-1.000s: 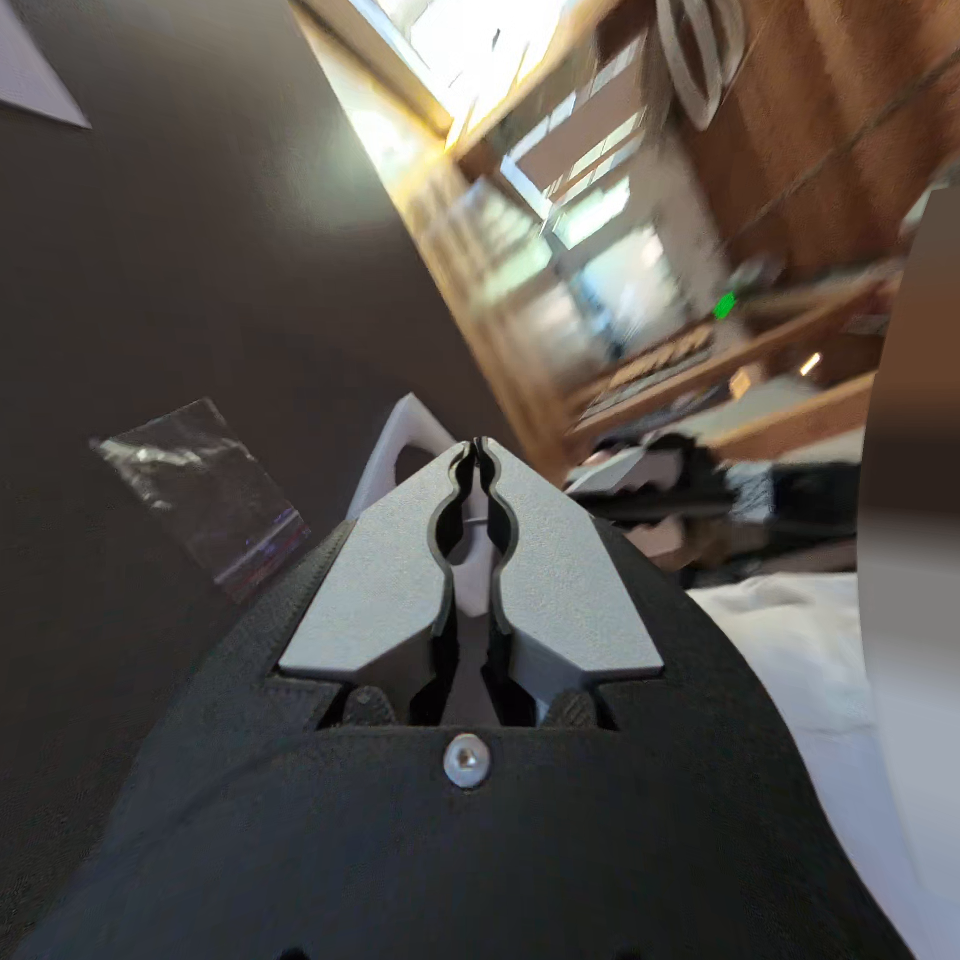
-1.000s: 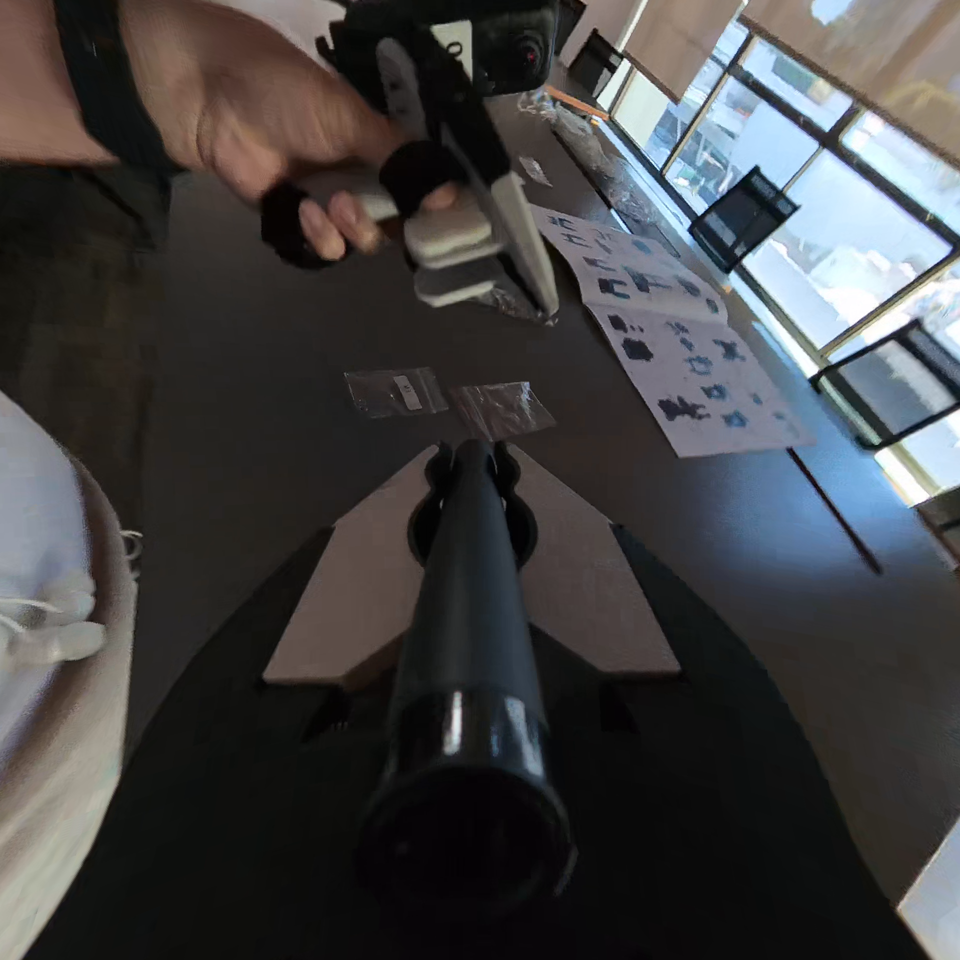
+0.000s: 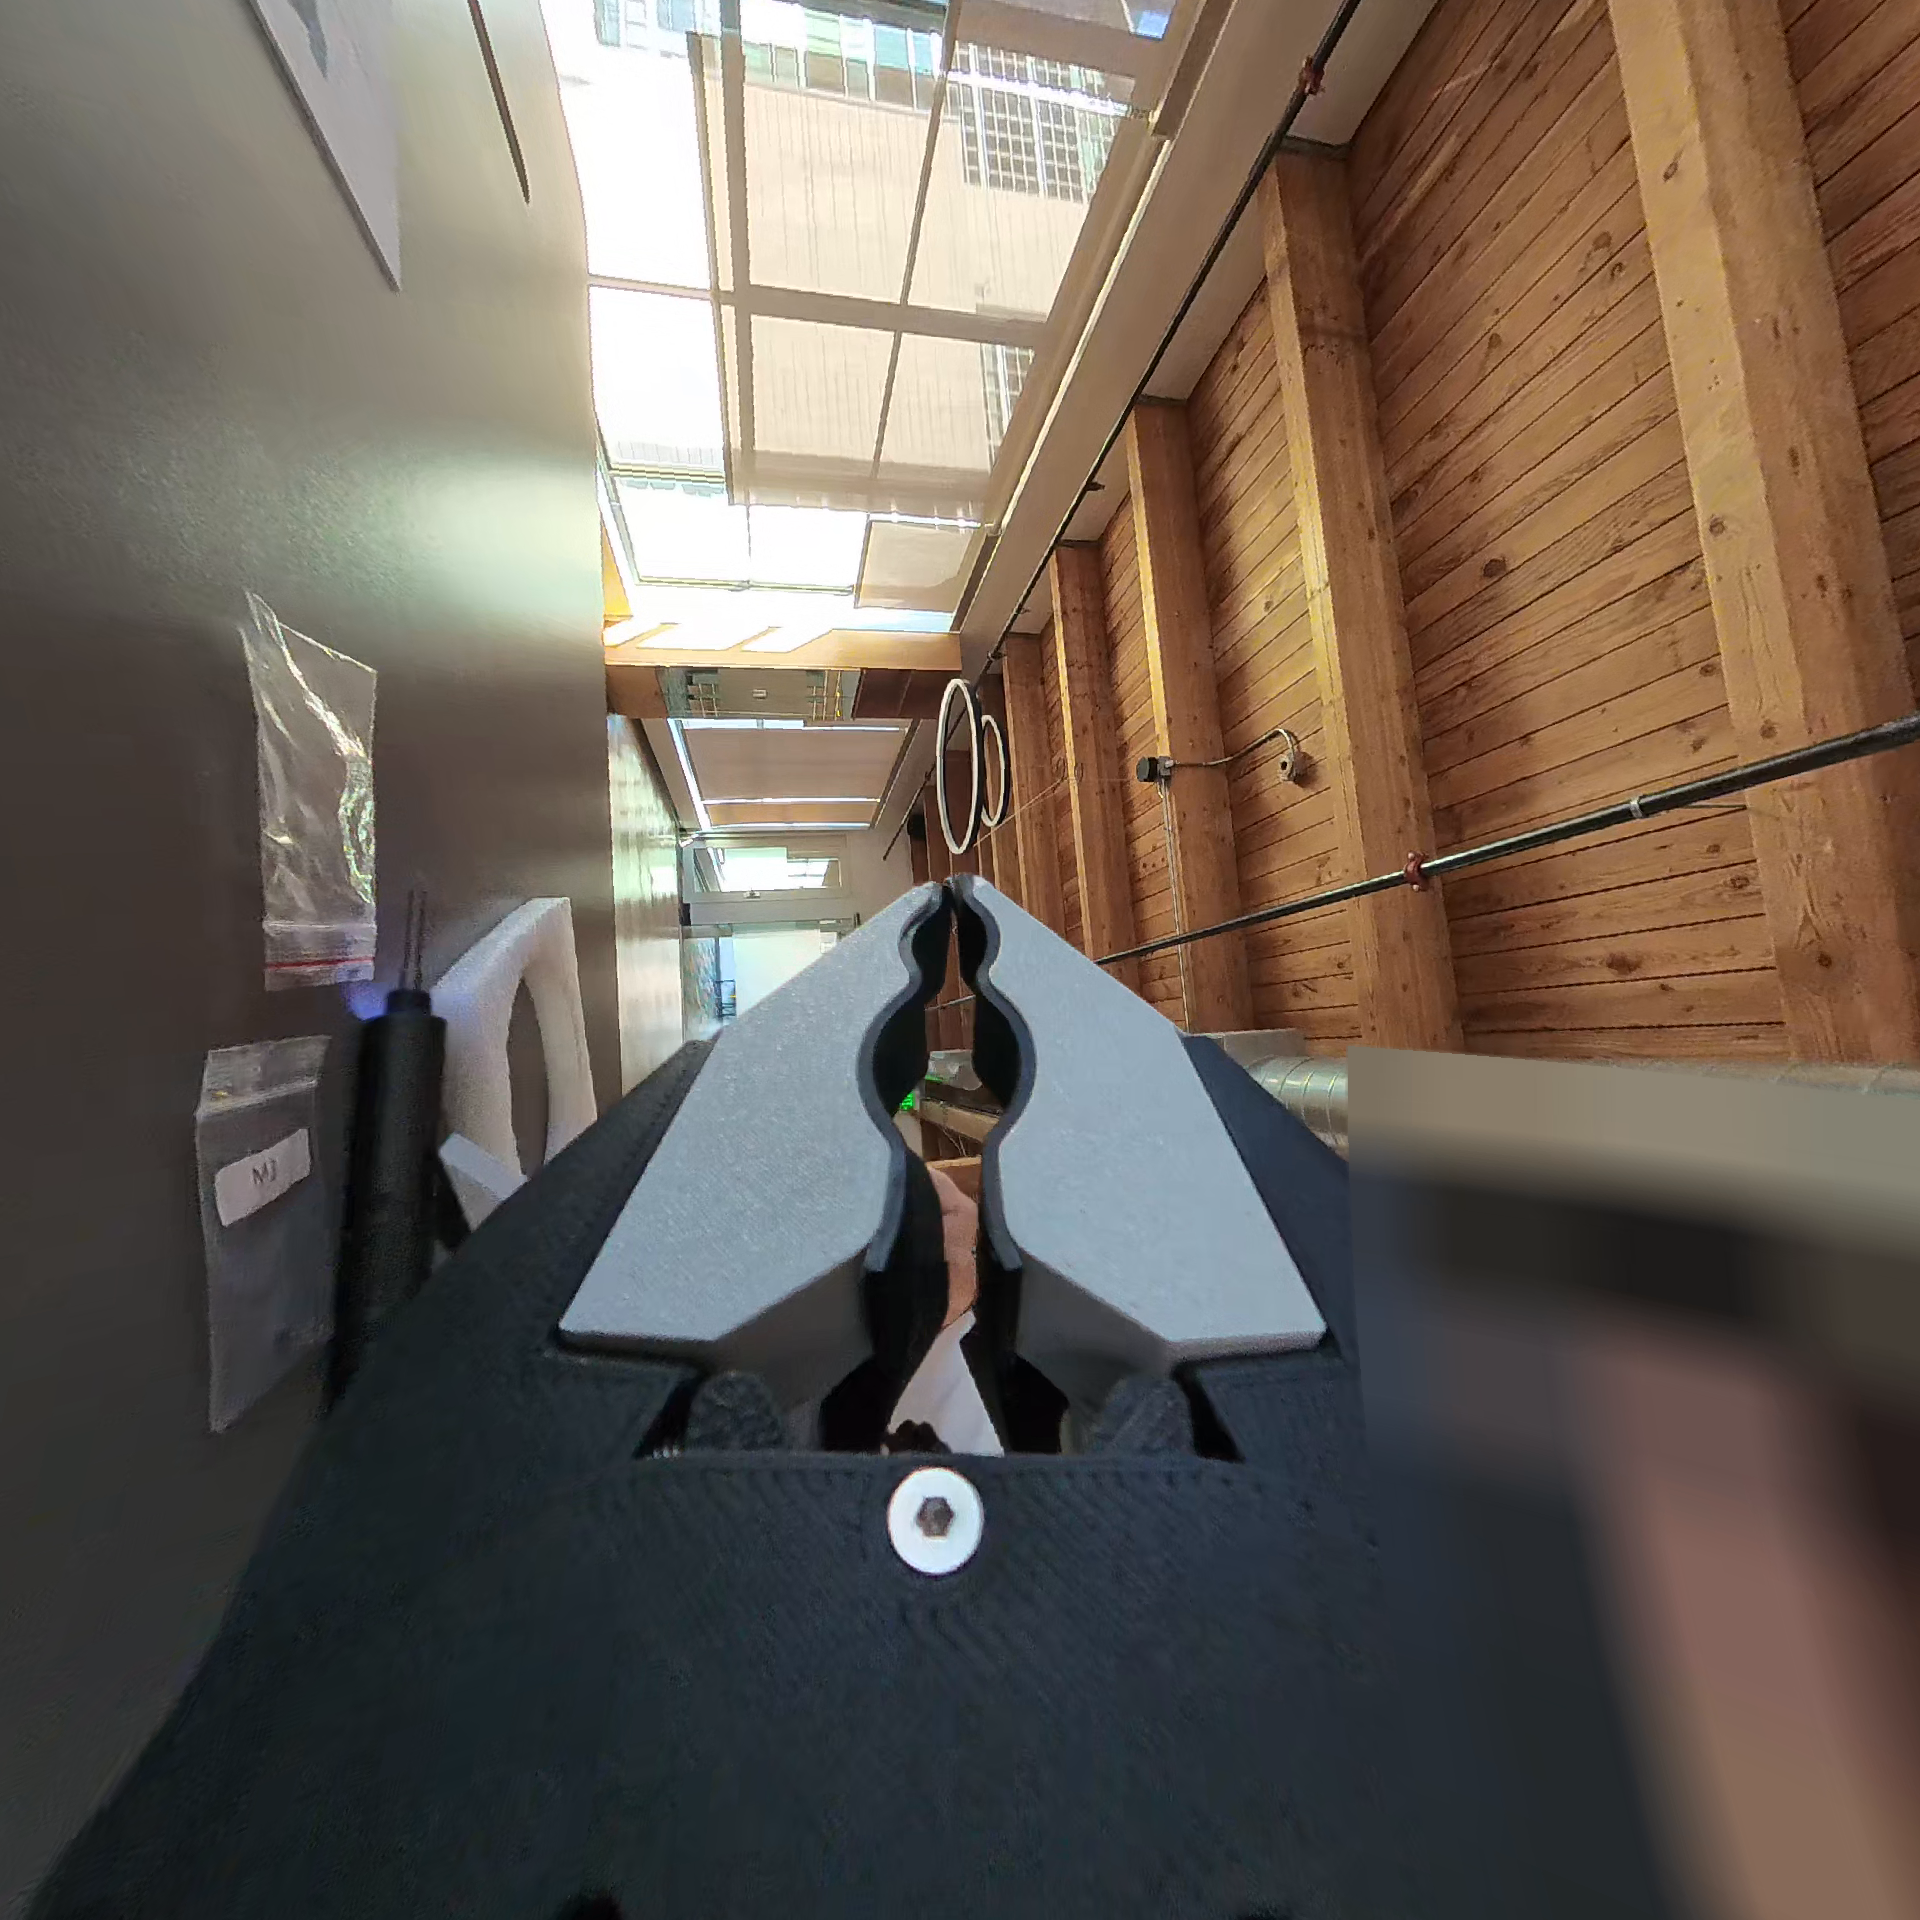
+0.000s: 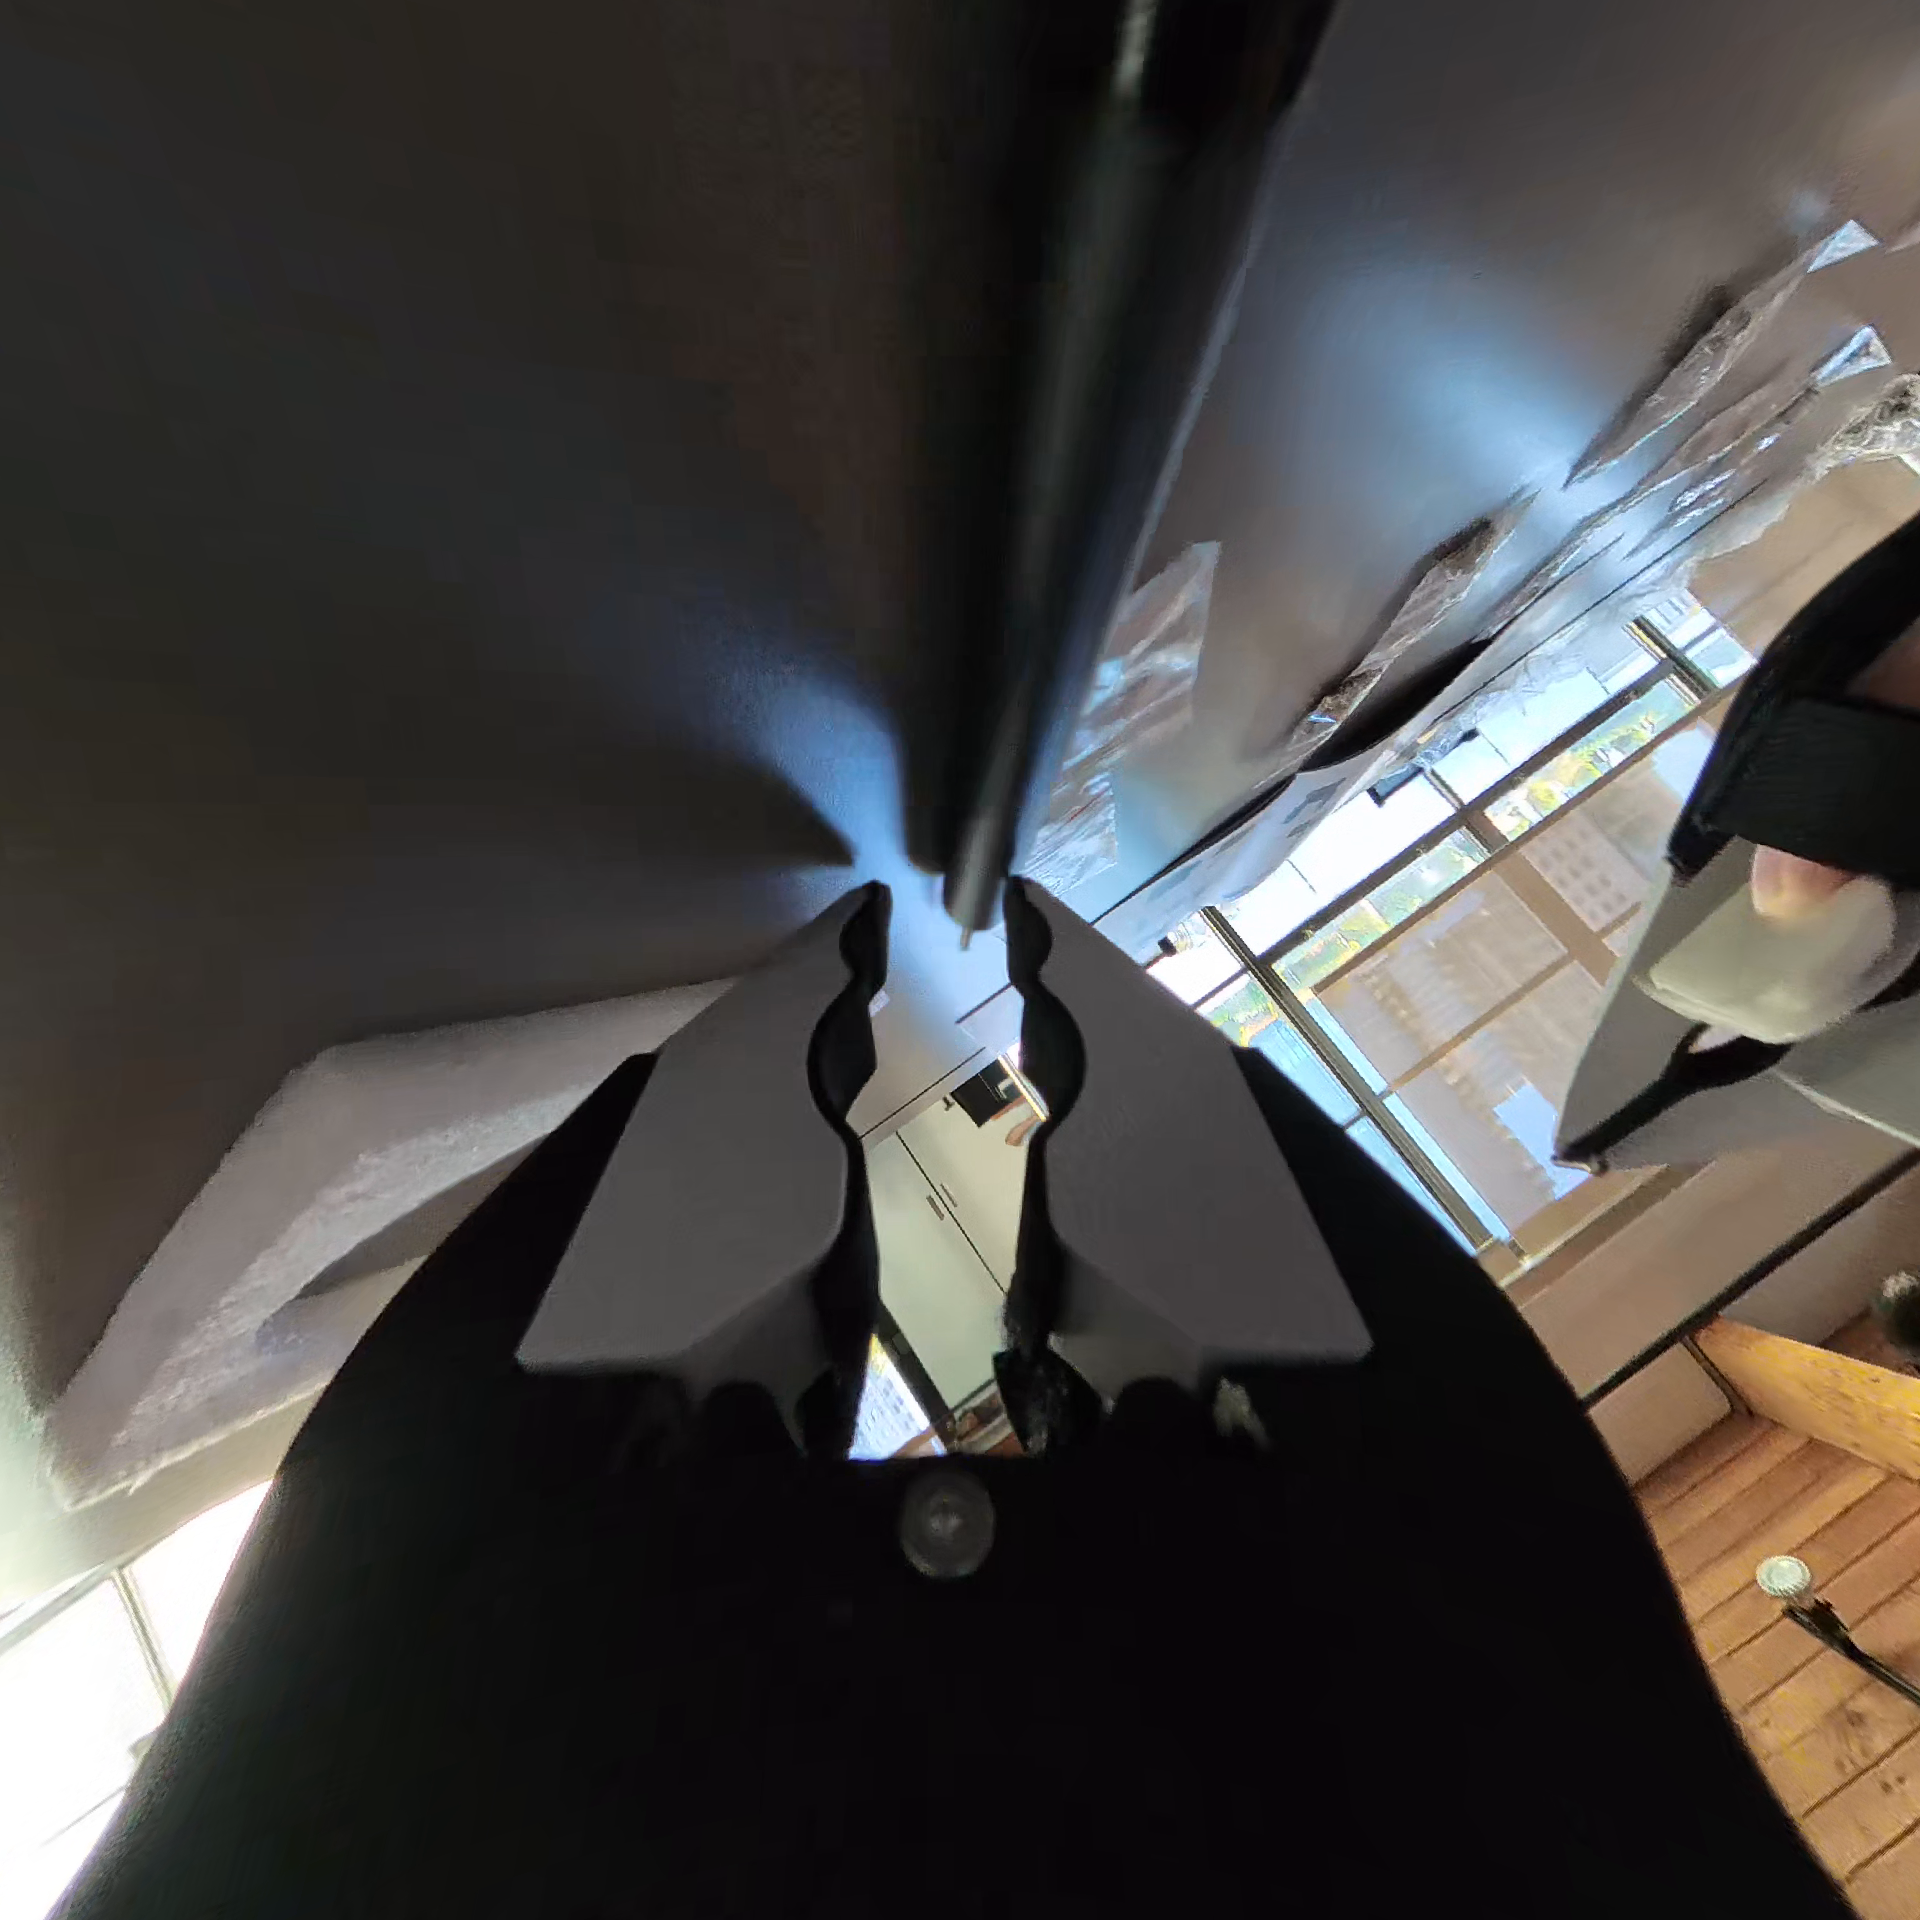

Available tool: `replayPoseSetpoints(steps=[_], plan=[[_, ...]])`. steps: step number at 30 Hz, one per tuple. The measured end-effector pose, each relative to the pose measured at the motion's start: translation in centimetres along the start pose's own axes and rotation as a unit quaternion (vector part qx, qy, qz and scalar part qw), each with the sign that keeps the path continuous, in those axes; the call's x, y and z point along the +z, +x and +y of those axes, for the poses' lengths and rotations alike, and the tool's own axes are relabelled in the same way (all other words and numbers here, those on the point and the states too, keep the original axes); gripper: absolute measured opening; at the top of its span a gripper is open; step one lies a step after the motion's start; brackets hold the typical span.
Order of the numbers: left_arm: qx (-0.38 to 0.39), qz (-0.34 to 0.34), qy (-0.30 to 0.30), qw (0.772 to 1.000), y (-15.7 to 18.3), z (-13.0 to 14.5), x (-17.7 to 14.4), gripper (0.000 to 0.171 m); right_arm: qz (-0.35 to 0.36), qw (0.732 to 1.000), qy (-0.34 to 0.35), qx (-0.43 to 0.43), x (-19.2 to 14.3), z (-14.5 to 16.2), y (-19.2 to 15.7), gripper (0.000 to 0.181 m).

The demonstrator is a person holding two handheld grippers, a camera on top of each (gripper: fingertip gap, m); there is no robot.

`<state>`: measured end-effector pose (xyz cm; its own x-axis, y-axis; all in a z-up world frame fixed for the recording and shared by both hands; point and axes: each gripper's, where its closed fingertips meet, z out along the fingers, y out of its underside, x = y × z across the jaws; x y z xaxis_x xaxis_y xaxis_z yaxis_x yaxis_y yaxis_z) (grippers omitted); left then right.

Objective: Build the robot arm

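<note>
Left wrist view, left to right: dark surface [image 3: 208, 520] turned on edge; labelled plastic bag [image 3: 260, 1205] flat on it; clear zip bag [image 3: 317, 800] above that; black electric screwdriver [image 3: 395, 1143] just beside both bags, bit end lit blue; white foam block [image 3: 509, 997] next to the screwdriver. Left tool [image 3: 951, 894] lifted off the surface, fingertips pressed together, nothing gripped, aimed toward windows and timber ceiling. Right wrist view, left to right: foam block [image 4: 260, 1226] against the surface [image 4: 416, 416]; right tool [image 4: 945, 899] with fingers parted, nothing held, screwdriver [image 4: 1049, 520] tip just ahead of the gap, contact not discernible; plastic bags [image 4: 1153, 644] beyond; left tool [image 4: 1590, 1143] at far right, gripped by a hand [image 4: 1849, 914].
</note>
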<state>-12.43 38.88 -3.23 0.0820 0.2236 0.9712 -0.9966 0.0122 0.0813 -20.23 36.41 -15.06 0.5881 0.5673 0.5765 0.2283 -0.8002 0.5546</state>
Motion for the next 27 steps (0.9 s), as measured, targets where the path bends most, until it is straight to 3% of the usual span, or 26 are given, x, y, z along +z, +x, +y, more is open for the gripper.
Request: replayPoseSetpoints(steps=[7,11,13,15,17,20,21,22,23,24,26,27], plan=[[0.007,0.009,0.002,1.0,0.1,-0.1,-0.7,0.0,-0.011,0.998,0.045,0.045,0.2,-0.2,-0.4,0.012],[0.022,0.0,0.006,1.0,-0.6,-0.5,-1.0,0.0,-0.041,0.982,0.072,0.17,-0.1,1.0,-1.1,0.014],[0.034,-0.002,0.004,0.999,-1.0,-0.6,-1.6,0.0,-0.034,0.958,0.098,0.268,-1.1,2.3,-1.2,0.014],[0.046,-0.002,-0.001,0.999,-1.2,-0.4,-2.4,0.0,-0.038,0.896,0.142,0.419,-2.4,4.7,-1.9,0.013],[0.056,-0.007,0.003,0.998,-1.5,-0.5,-3.4,0.0,-0.051,0.781,0.159,0.602,-2.6,9.0,-3.7,0.015],[0.063,-0.01,-0.004,0.998,-1.8,-0.5,-4.5,0.0,-0.072,0.571,0.256,0.777,-2.3,13.1,-4.6,0.015],[0.067,-0.01,-0.011,0.998,-1.7,-0.3,-4.7,0.0,-0.084,0.524,0.298,0.794,-2.2,13.6,-4.1,0.012],[0.072,-0.01,-0.017,0.997,-1.6,-0.1,-4.8,0.002,-0.097,0.502,0.323,0.797,-1.7,14.0,-3.7,0.011],[0.08,-0.012,-0.024,0.996,-1.5,0.1,-4.8,0.004,-0.108,0.505,0.314,0.797,-0.5,14.5,-3.9,0.01],[0.089,-0.017,-0.031,0.995,-1.5,0.3,-4.8,0.006,-0.12,0.536,0.288,0.784,0.8,14.8,-4.5,0.01],[0.112,-0.022,-0.038,0.993,-1.1,0.5,-4.8,0.011,-0.144,0.645,0.231,0.714,3.1,14.6,-6.6,0.011],[0.121,-0.023,-0.041,0.992,-0.9,0.6,-4.8,0.012,-0.154,0.679,0.216,0.684,3.8,14.5,-7.5,0.013]])
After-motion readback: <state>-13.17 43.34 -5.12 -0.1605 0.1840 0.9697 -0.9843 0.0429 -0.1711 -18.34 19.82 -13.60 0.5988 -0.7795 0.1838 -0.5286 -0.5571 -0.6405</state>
